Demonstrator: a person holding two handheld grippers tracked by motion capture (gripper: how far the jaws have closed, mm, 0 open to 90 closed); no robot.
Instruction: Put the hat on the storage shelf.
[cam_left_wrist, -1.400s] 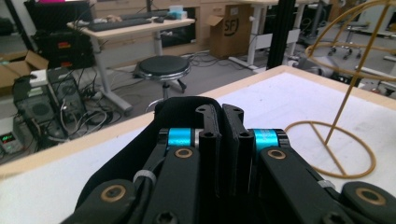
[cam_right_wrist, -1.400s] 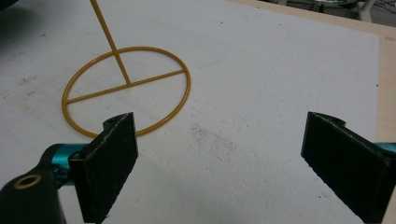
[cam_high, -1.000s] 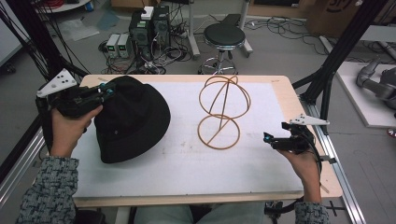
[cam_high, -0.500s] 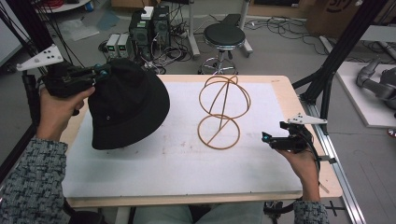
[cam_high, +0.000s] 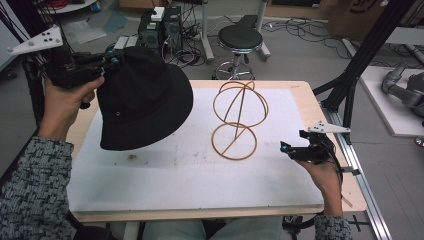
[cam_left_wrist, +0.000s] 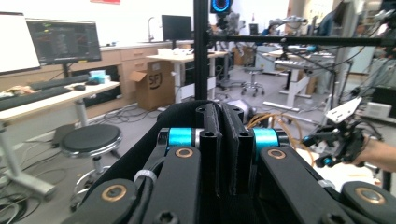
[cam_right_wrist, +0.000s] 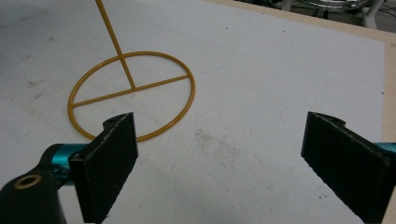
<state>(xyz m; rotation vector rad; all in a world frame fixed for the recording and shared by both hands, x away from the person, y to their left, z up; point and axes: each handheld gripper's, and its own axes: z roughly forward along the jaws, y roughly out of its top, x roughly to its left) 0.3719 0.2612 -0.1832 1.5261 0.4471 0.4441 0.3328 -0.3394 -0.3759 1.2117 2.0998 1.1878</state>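
Observation:
A black brimmed hat (cam_high: 142, 97) hangs tilted above the left part of the table, lifted clear of the white mat (cam_high: 200, 180). My left gripper (cam_high: 109, 60) is shut on its brim at the far-left edge; in the left gripper view the jaws (cam_left_wrist: 229, 140) pinch black fabric (cam_left_wrist: 133, 158). A gold wire stand (cam_high: 234, 158), a round base ring with a wire globe on a rod, is at the table's middle. My right gripper (cam_high: 286, 148) rests low at the table's right side, open and holding nothing (cam_right_wrist: 219, 158), with the stand's base ring (cam_right_wrist: 133, 87) ahead of it.
A black stool (cam_high: 241, 37) and computer boxes (cam_high: 160, 27) stand on the floor behind the table. A black frame post (cam_high: 360, 65) rises by the right edge. The wooden table rim (cam_high: 305, 95) borders the mat.
My left hand has lifted the hat up off the mat and a little to the left. The right hand and the wire stand have stayed where they were.

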